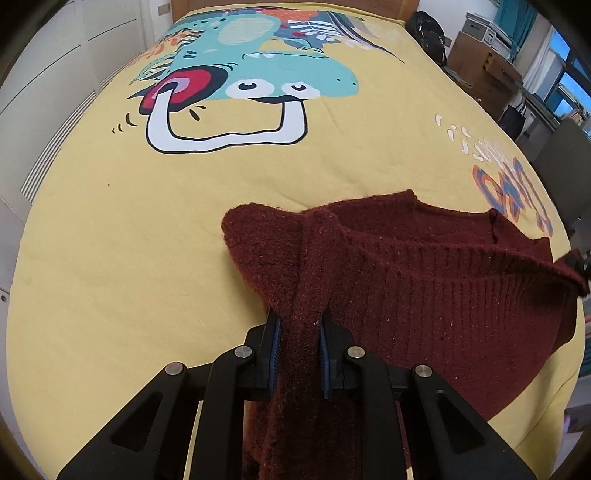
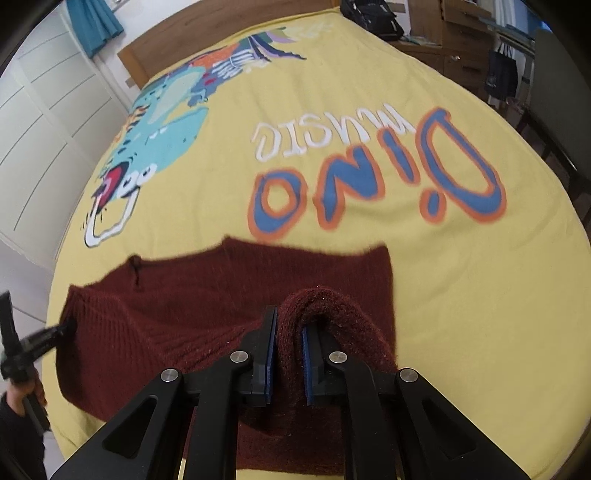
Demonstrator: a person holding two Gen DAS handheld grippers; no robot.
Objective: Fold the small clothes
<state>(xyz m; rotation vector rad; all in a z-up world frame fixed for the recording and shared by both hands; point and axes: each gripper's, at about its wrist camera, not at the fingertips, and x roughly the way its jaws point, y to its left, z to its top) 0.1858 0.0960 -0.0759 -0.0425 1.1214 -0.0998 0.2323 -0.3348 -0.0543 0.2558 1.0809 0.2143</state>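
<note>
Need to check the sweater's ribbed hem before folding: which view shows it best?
Left wrist view: the sweater's ribbed hem is sharp, stretched towards the right gripper. The right wrist view shows the ribbing blurred, part hidden behind its gripper.

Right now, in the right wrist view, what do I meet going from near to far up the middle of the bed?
Right gripper clamping a fold of dark red knitted sweater → blue-and-orange DINO lettering → white MUSIC lettering → brown wooden headboard.
</note>
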